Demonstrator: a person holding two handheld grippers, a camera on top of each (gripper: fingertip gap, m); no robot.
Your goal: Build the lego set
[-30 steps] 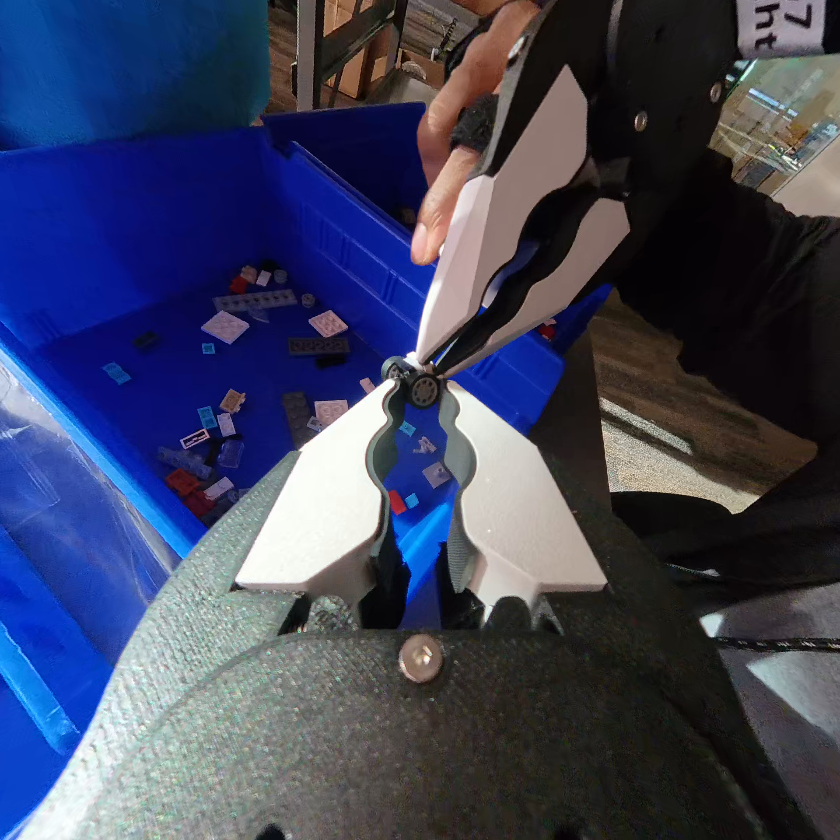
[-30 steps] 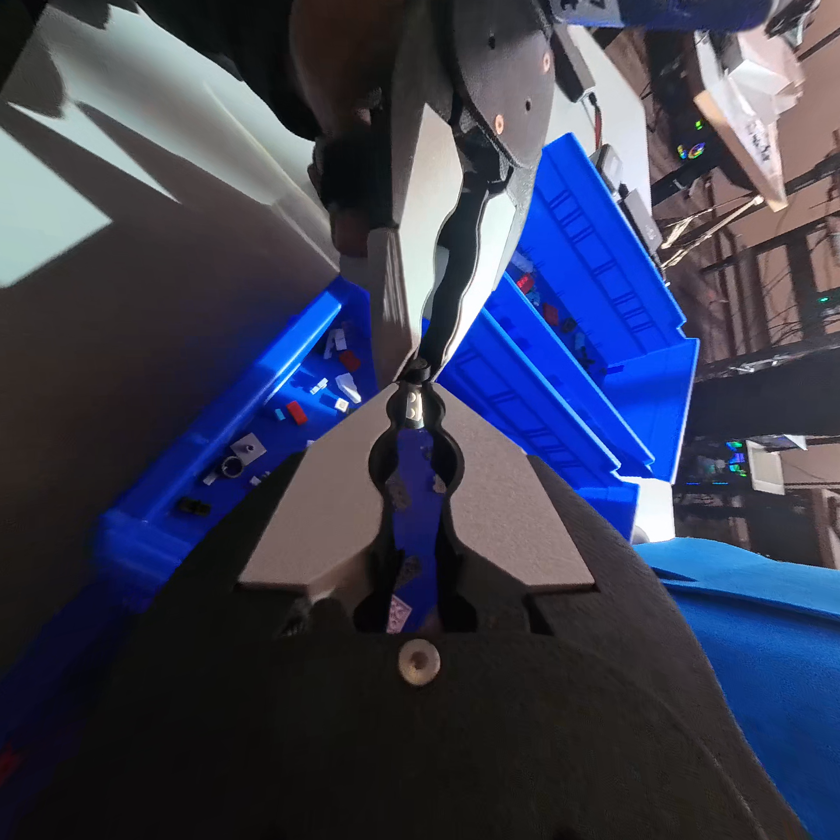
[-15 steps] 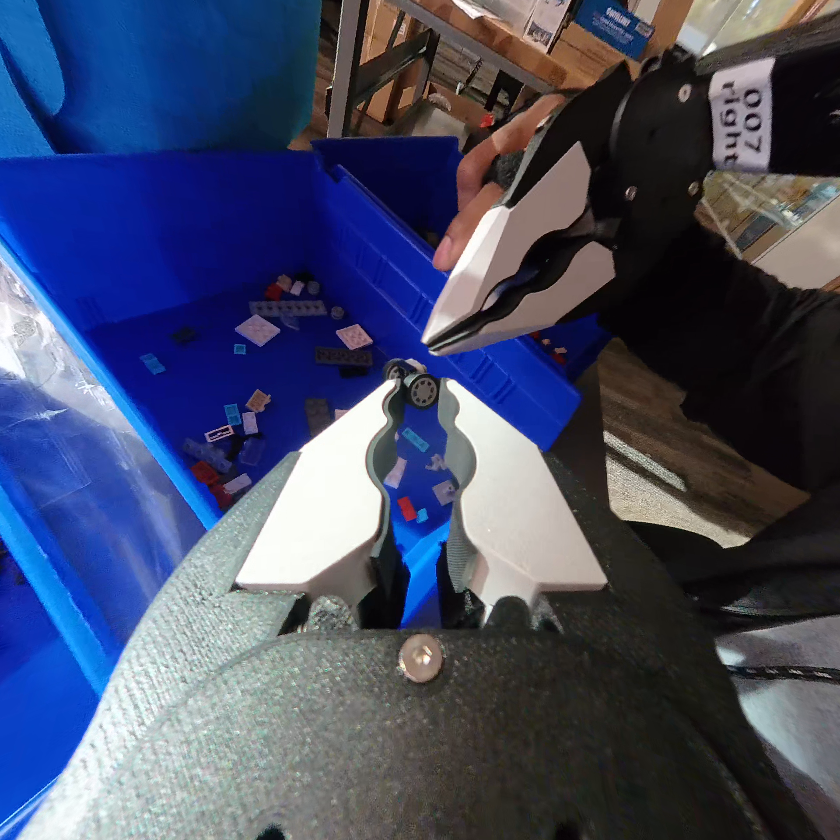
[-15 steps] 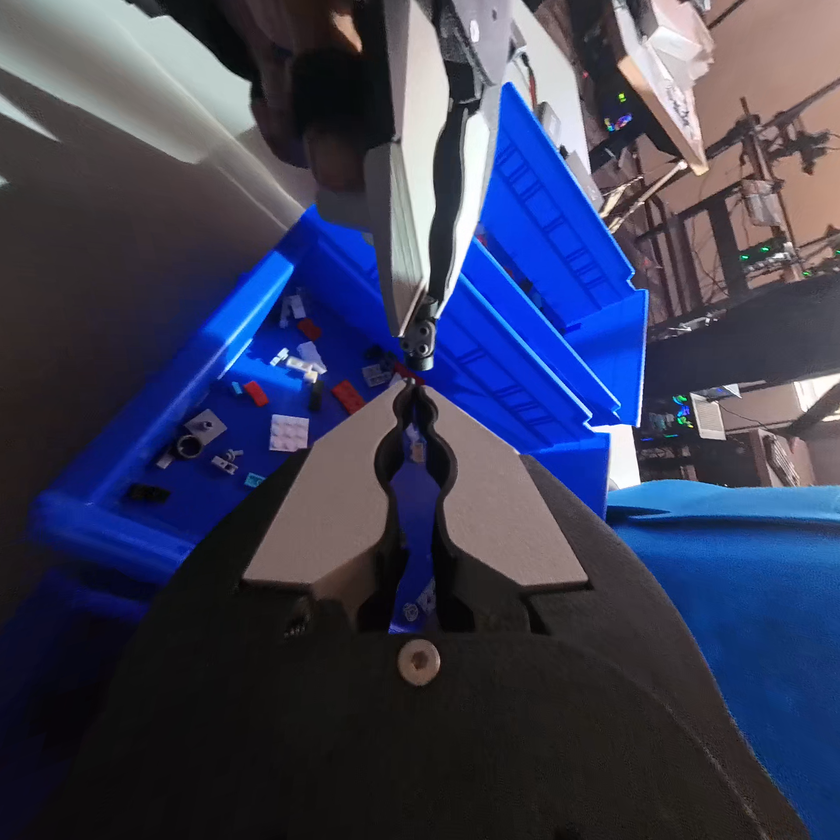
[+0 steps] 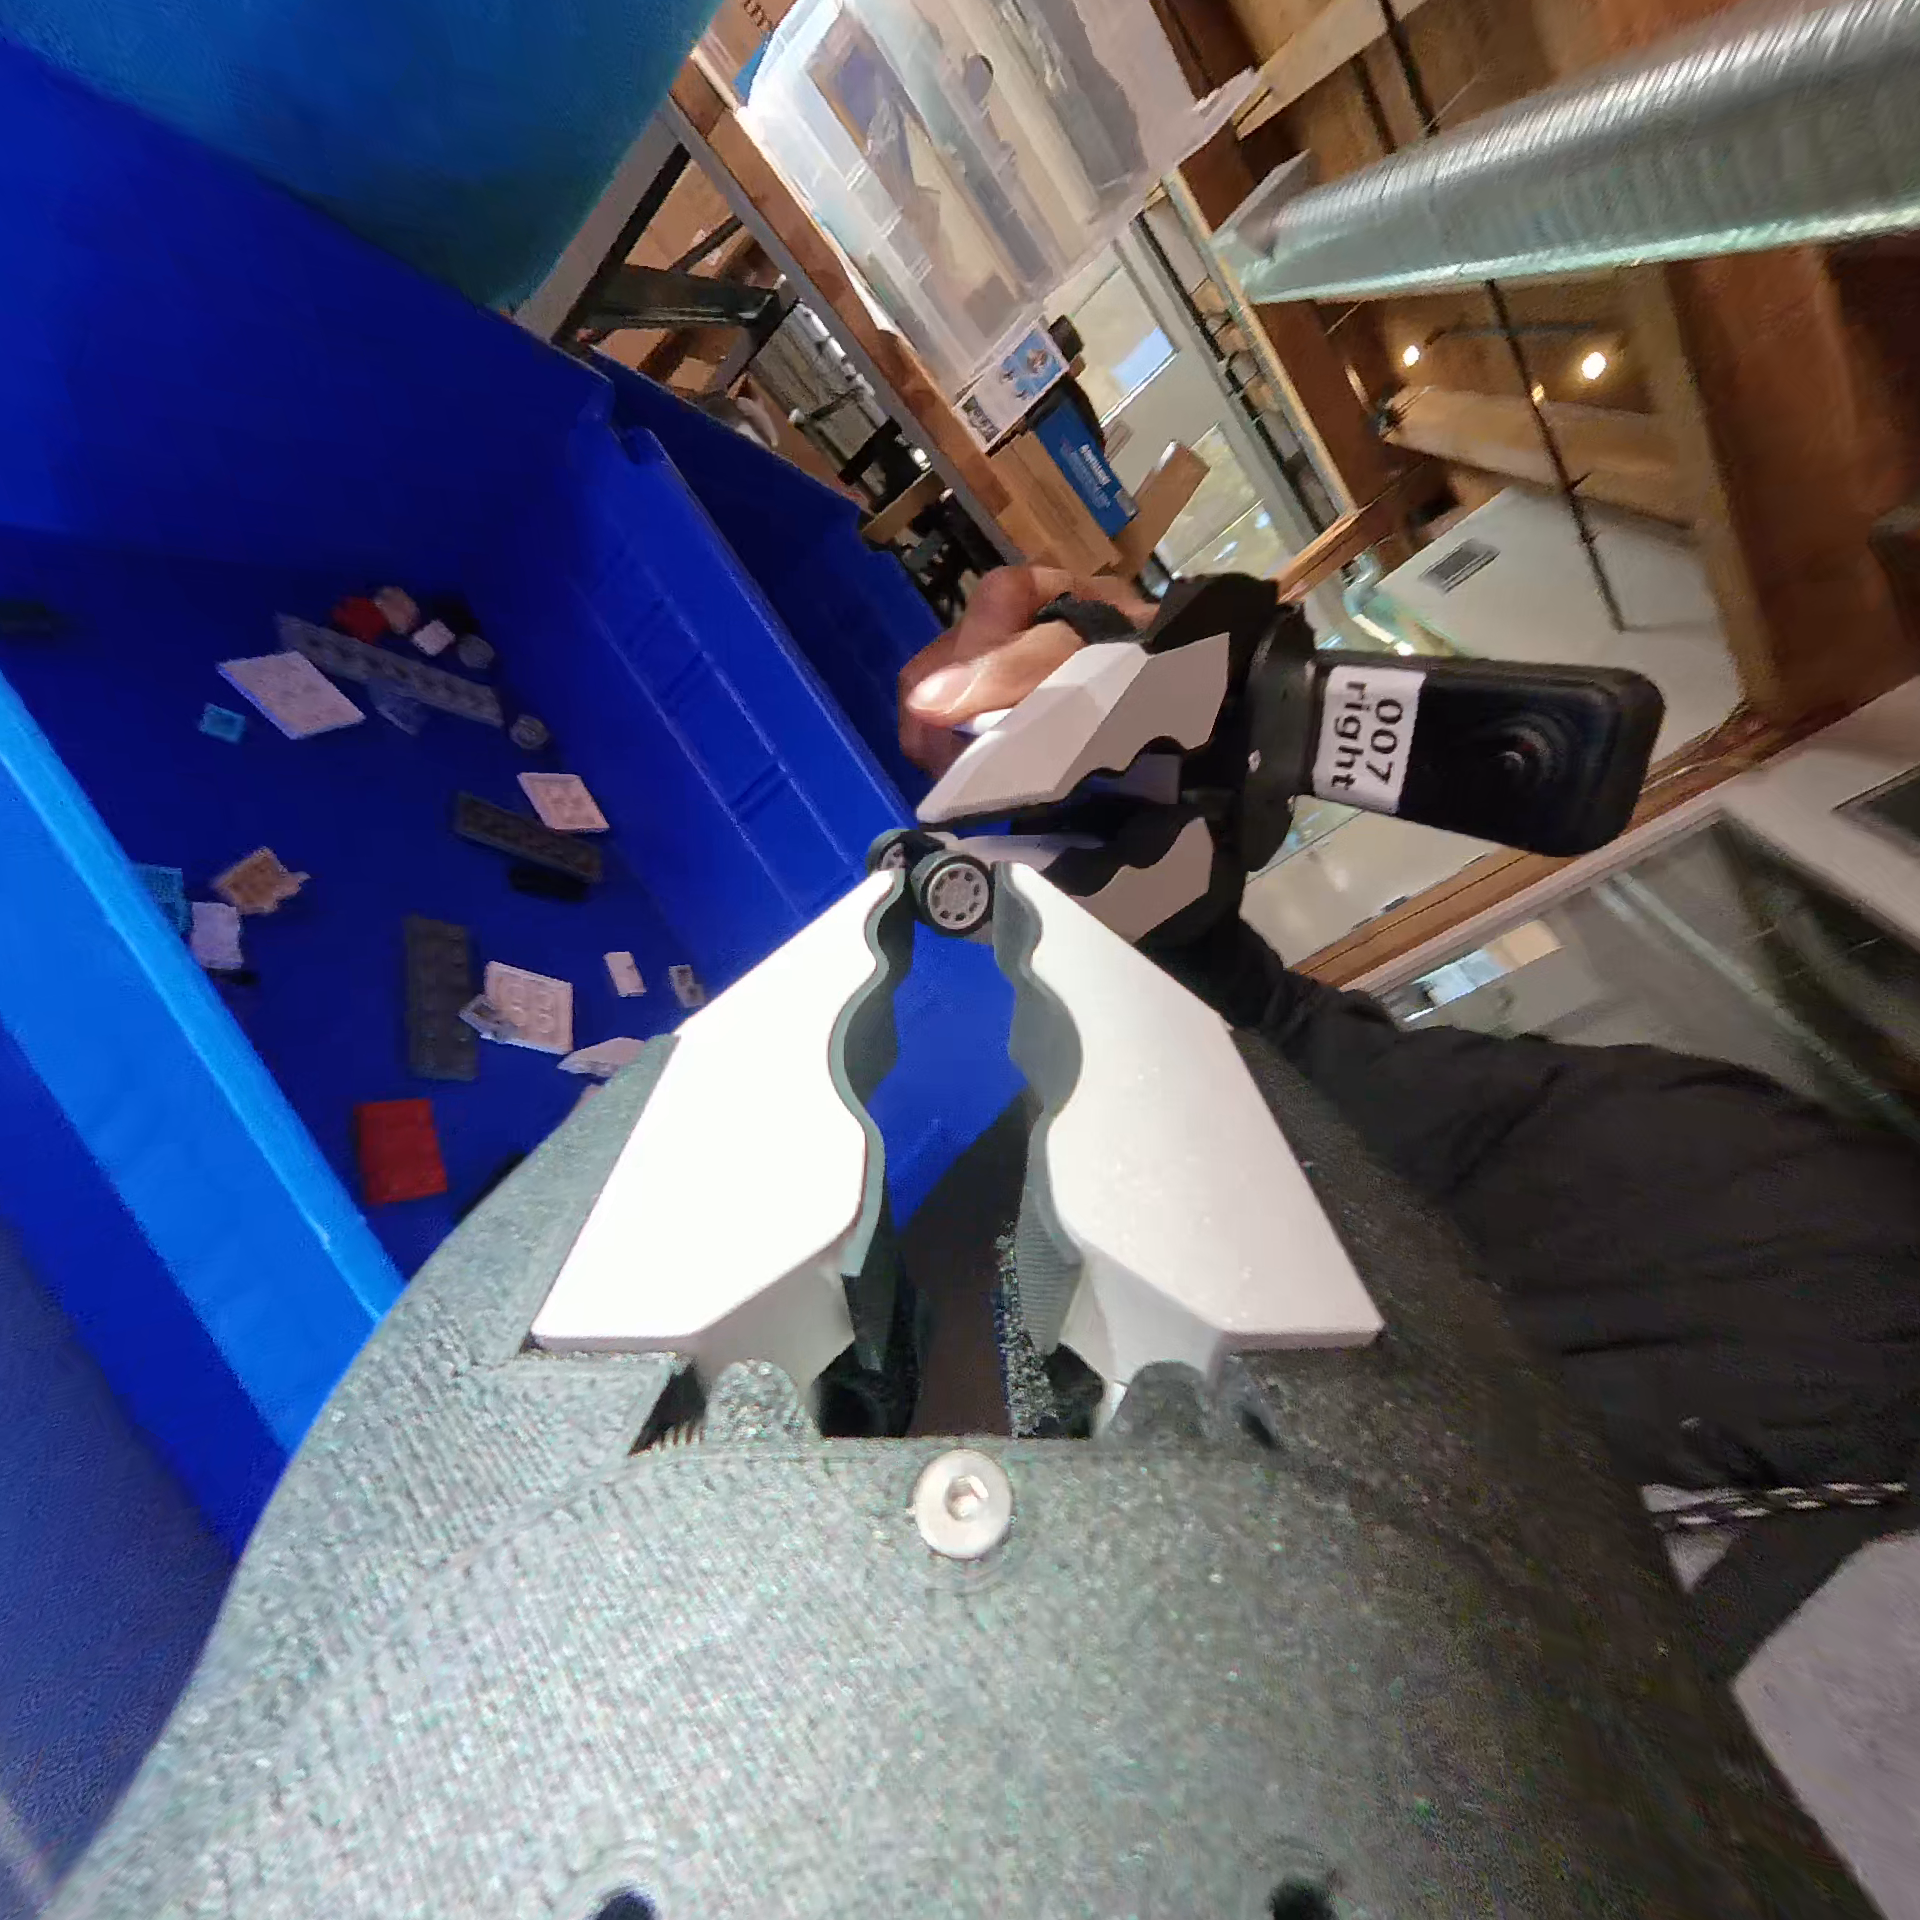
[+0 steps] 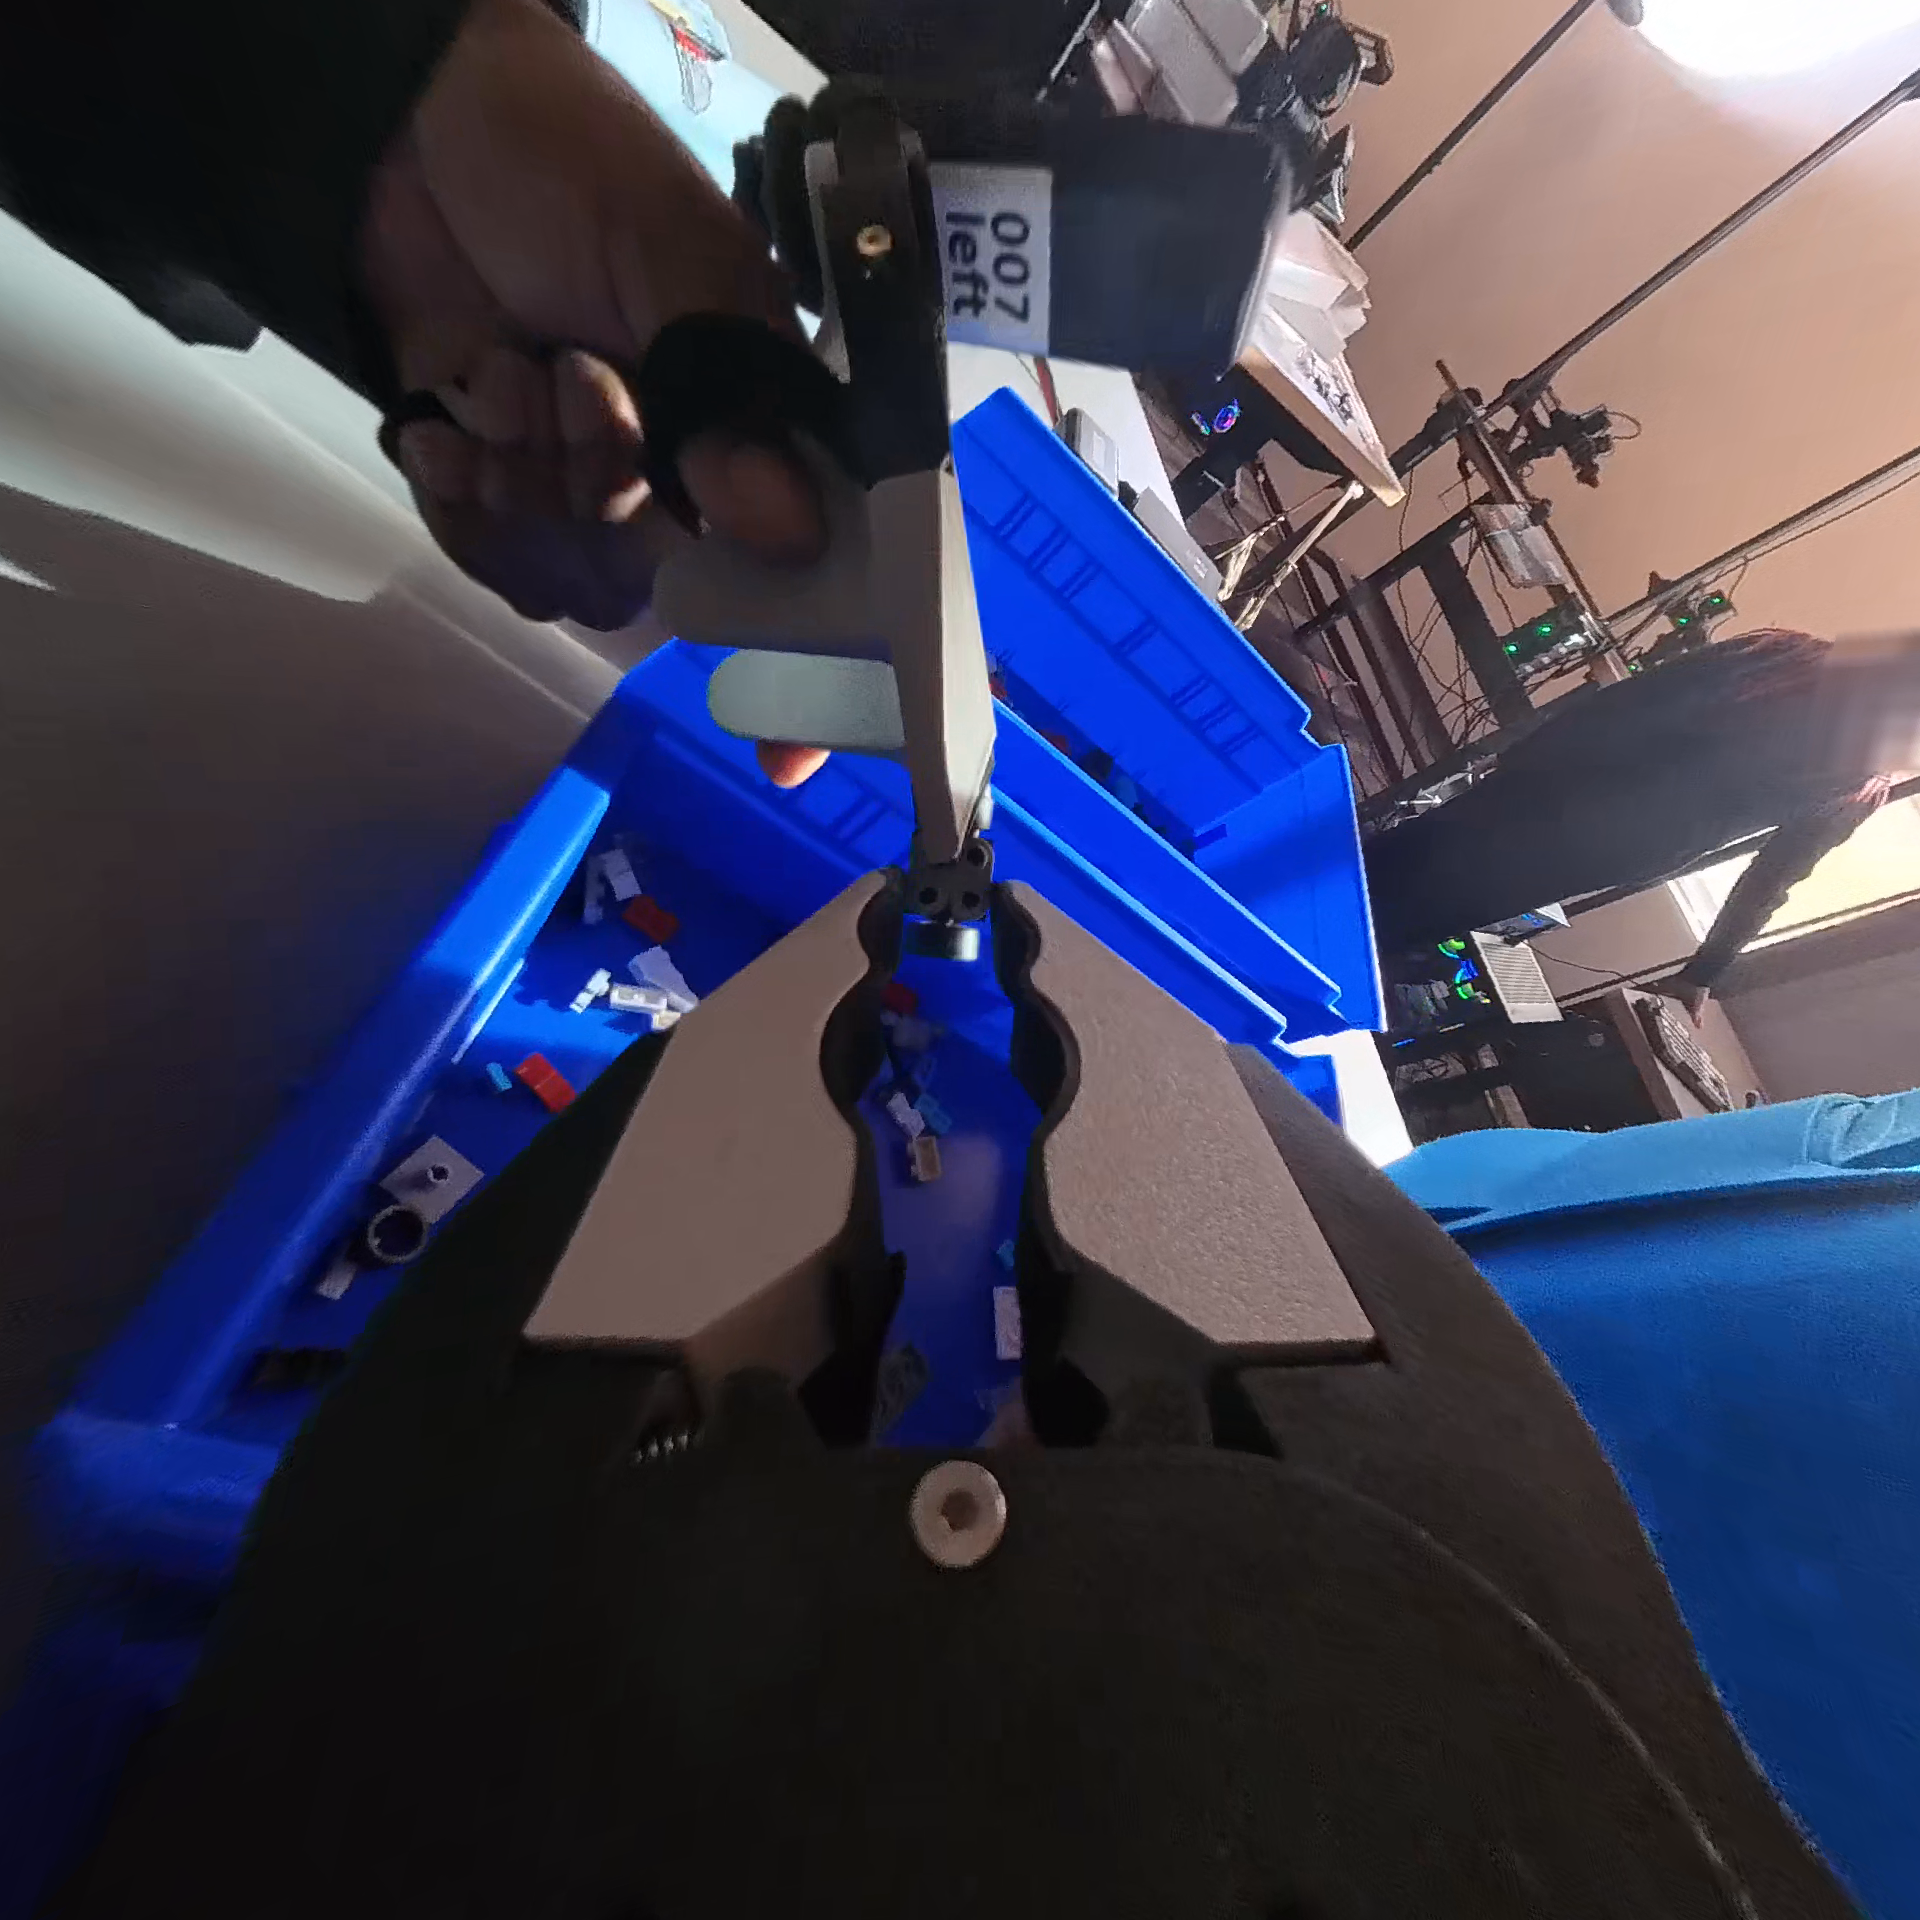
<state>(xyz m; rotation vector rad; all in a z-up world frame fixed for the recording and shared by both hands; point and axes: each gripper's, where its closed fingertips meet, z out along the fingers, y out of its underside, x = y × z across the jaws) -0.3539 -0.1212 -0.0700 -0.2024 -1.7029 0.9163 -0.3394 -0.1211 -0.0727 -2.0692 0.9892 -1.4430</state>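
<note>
A small black wheel assembly with grey hubs sits between the fingertips of my left gripper, which is shut on it above a blue bin. My right gripper closes on the same assembly from the opposite side, with a wheel just inside its jaws. In the left wrist view the right gripper comes in from the right. In the right wrist view the left gripper comes down from above. Both are hand-held.
Loose plates lie in the bin, among them a red one, a white one and a dark grey one. A second blue bin stands behind. A blue cloth lies to the right. Left and right tips are no more than a few centimetres apart.
The right gripper pulled back shut from the wheel assembly, then opened and came in around it. The left gripper kept its hold and tilted upward.
</note>
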